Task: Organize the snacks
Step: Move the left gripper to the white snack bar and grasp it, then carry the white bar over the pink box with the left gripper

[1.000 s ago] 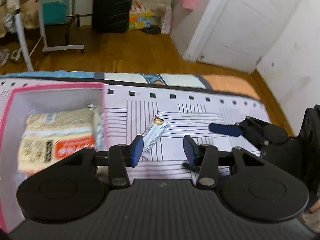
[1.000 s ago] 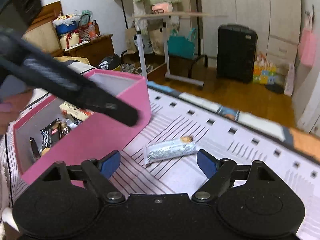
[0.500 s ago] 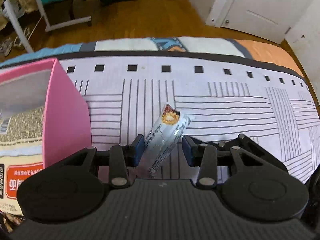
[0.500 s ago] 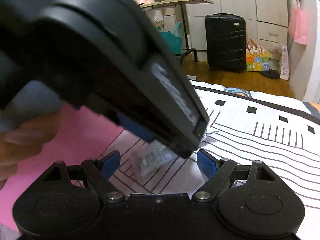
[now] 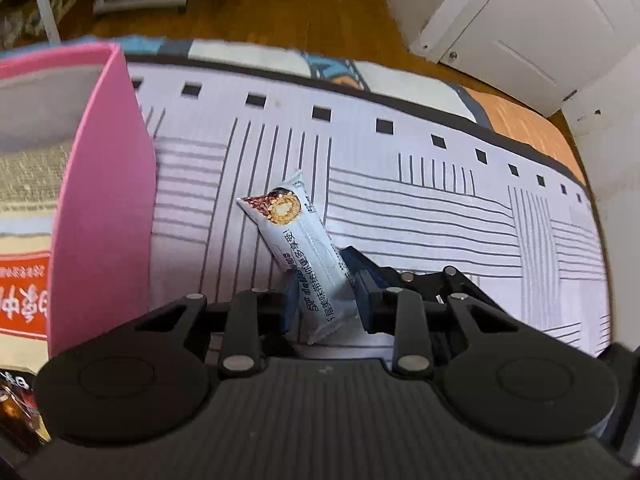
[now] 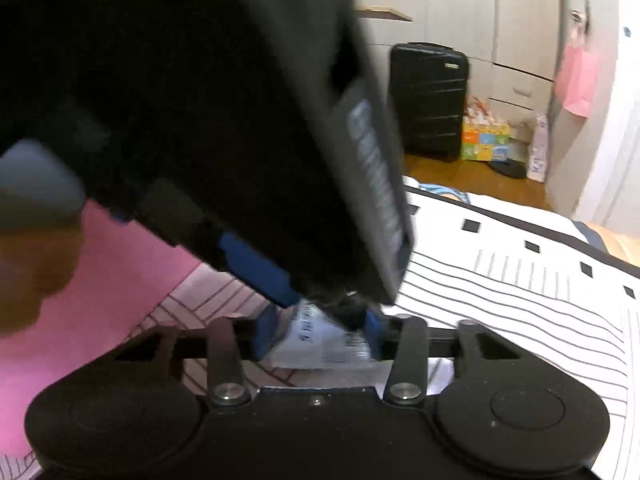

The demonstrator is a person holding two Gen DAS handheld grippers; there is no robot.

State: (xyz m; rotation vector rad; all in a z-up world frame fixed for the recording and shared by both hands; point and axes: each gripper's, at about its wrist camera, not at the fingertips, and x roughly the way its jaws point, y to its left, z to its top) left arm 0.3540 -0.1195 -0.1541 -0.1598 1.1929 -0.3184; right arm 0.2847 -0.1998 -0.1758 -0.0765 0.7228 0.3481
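A white snack bar (image 5: 304, 248) with a nut picture on its far end lies on the striped cloth. My left gripper (image 5: 326, 304) is shut on its near end, blue pads against both sides. In the right wrist view my right gripper (image 6: 316, 334) is also closed around the same bar (image 6: 320, 344), its blue pads touching the wrapper. The left gripper's black body (image 6: 240, 120) fills most of that view. The pink box (image 5: 104, 208) stands just left of the bar and holds a large cracker pack (image 5: 28, 216).
The striped cloth (image 5: 420, 220) stretches right to its dark edge. Beyond lie a wooden floor, a white door (image 5: 532, 28), a black suitcase (image 6: 428, 100) and a rolling table's legs. A hand (image 6: 28, 272) holds the left gripper.
My left gripper has closed on the bar's near end. My right gripper has moved in under the left one and narrowed from wide open onto the same bar.
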